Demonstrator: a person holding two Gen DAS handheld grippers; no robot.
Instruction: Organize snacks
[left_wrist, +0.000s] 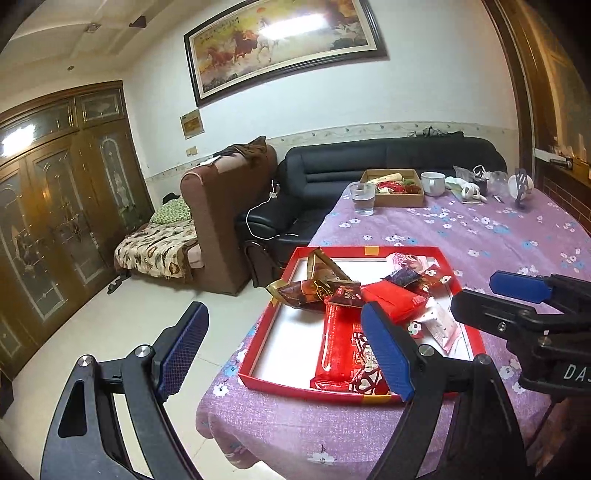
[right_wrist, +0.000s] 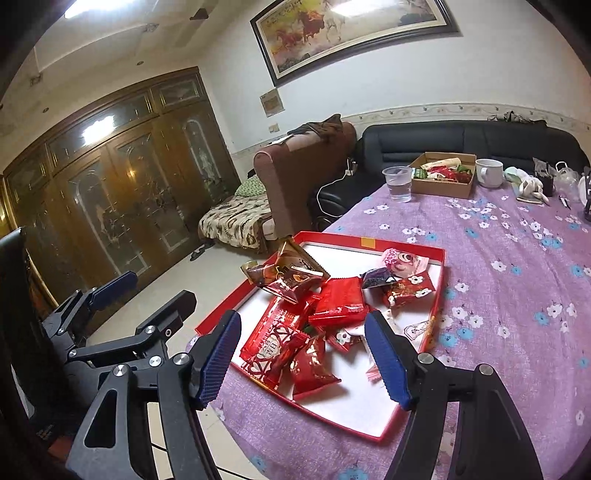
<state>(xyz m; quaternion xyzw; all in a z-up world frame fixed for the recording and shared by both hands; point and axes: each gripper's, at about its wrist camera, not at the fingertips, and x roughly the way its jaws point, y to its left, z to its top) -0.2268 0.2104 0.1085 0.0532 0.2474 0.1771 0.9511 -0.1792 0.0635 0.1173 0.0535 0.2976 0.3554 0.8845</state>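
Blue pads on my left gripper (left_wrist: 284, 350) sit closest to the left wrist camera, spread wide with nothing between them. Past them a red tray (left_wrist: 258, 380) lies at the near corner of the table (left_wrist: 498, 236), which wears a purple flowered cloth. Snacks (left_wrist: 373, 295) are heaped in the tray: a long red bar, a red packet, brown and gold wrappers, a pink one. My right pad hangs over the long red bar; my left pad hangs over the floor, off the table's edge. My right gripper (left_wrist: 491, 291) pokes in from the right, close by the tray's right rim. Far back stand a cardboard box (left_wrist: 399, 199) with more snacks, a plastic cup (left_wrist: 362, 199) of water and a white mug (left_wrist: 433, 182).

From the right wrist, my right gripper (right_wrist: 306, 358) is also spread apart and pinching nothing. The tray (right_wrist: 424, 343) and its snacks (right_wrist: 321, 314) lie just ahead between the pads. My left gripper (right_wrist: 144, 295) floats off to the left, over the floor. Lots of bare purple cloth stretches to the right of the tray.
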